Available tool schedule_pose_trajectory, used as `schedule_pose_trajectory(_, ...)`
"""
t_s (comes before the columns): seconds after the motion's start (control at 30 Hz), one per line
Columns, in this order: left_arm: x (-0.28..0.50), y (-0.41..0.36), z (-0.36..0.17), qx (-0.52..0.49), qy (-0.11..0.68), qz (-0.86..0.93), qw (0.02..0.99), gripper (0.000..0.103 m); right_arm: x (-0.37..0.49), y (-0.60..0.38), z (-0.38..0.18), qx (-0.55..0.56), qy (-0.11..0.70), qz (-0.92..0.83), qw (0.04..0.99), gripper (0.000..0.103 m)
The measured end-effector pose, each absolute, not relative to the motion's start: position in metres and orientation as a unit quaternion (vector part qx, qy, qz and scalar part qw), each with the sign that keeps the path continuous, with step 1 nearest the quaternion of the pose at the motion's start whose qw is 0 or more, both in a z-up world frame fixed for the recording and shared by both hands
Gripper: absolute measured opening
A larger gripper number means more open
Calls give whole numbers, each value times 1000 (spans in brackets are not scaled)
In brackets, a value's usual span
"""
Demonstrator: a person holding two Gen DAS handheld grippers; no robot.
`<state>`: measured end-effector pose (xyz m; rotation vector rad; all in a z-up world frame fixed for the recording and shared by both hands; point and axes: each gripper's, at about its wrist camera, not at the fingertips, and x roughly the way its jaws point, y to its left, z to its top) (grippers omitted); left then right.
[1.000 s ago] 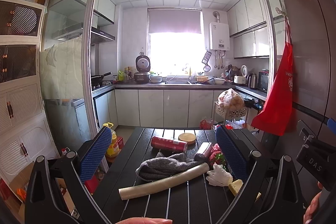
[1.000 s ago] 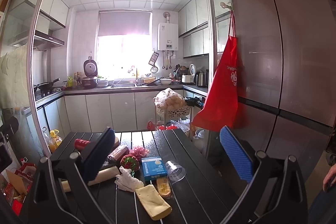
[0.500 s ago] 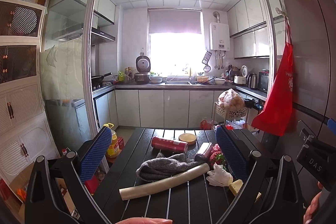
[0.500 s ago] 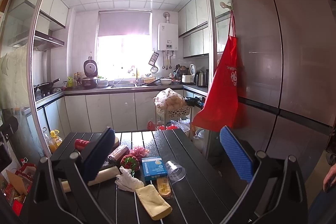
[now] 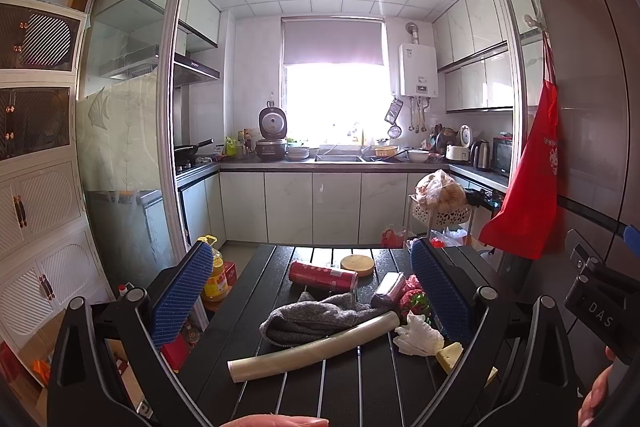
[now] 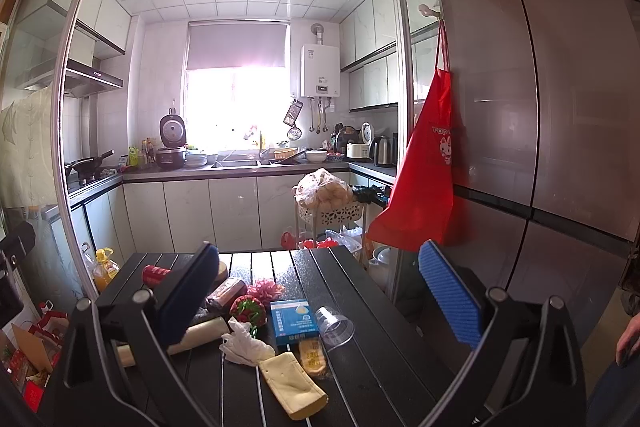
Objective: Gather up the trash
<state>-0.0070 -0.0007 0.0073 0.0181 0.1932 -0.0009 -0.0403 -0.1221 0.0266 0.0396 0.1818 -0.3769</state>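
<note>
A black slatted table (image 5: 340, 383) holds clutter. In the left wrist view I see a crumpled white tissue (image 5: 418, 335), a roll of clear film (image 5: 312, 347), a grey cloth (image 5: 316, 315) and a red can (image 5: 322, 275) lying on its side. My left gripper (image 5: 312, 303) is open and empty above the table's near end. In the right wrist view the tissue (image 6: 244, 343) lies by a yellow sponge (image 6: 294, 385), a blue box (image 6: 293, 319) and a tipped clear plastic cup (image 6: 334, 323). My right gripper (image 6: 320, 299) is open and empty above them.
A wooden coaster (image 5: 357, 264) sits at the table's far end. A fridge (image 6: 540, 107) with a red apron (image 6: 420, 195) stands on the right. A white trolley (image 6: 328, 215) with a bagged load stands beyond the table. An oil bottle (image 5: 214, 275) stands on the floor at left.
</note>
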Motion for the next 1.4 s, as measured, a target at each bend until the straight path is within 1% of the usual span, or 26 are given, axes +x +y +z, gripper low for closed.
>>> schedule_pose_trajectory(1.4, -10, -1, 12, 17, 92, -6, 996, 95, -42, -120, 31, 20, 87, -187, 978, 100)
